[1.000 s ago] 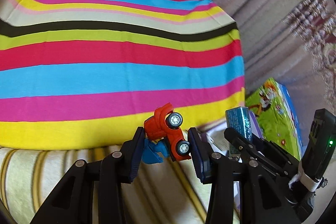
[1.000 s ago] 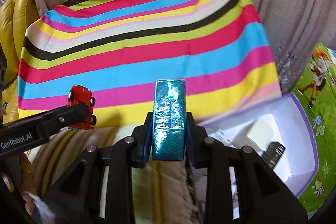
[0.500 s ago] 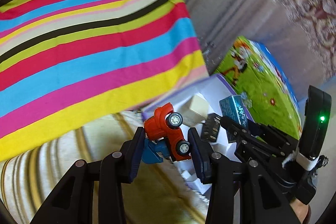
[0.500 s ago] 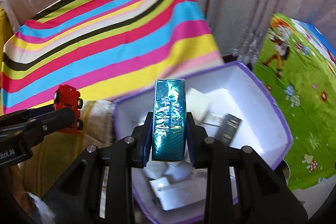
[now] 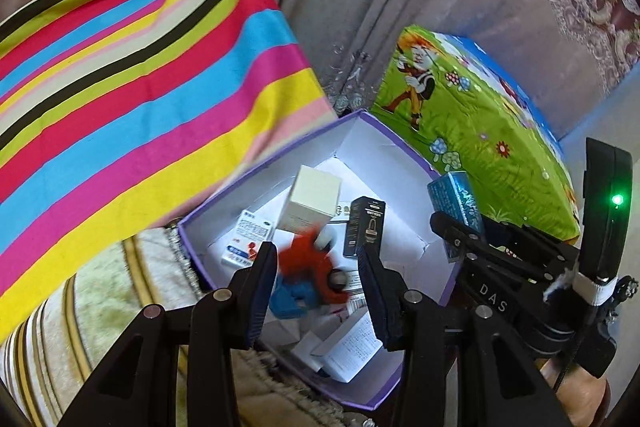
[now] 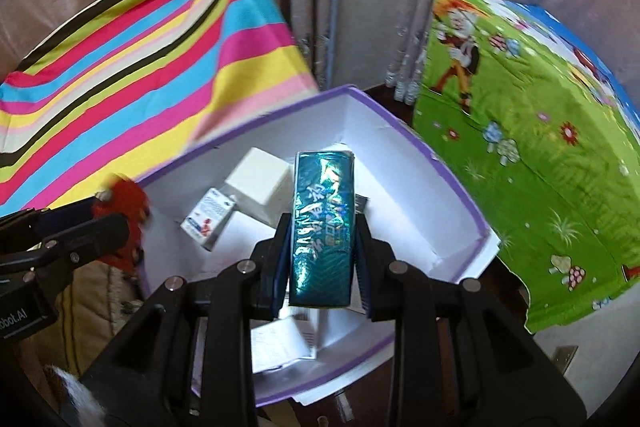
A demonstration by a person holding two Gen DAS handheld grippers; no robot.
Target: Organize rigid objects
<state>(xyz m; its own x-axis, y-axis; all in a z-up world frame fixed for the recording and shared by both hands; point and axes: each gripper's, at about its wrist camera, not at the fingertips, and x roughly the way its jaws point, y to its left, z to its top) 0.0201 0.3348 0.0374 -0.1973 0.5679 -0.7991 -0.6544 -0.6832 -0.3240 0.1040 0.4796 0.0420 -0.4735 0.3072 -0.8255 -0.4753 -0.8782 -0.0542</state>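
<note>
Toy car (image 5: 310,273), motion-blurred between parted jaws, hides box (image 5: 280,195) contents.

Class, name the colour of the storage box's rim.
Purple, on the storage box; clearest in the right wrist view.

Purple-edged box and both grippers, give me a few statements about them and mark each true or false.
1. The right gripper grips a shiny teal box. True.
2. The left gripper is clamped tight on the red toy car. False: its fingers stand apart from the blurred car.
3. The purple-edged box is empty. False: it holds a cream carton and other packets.
4. A black carton lies inside the box. True.
</note>
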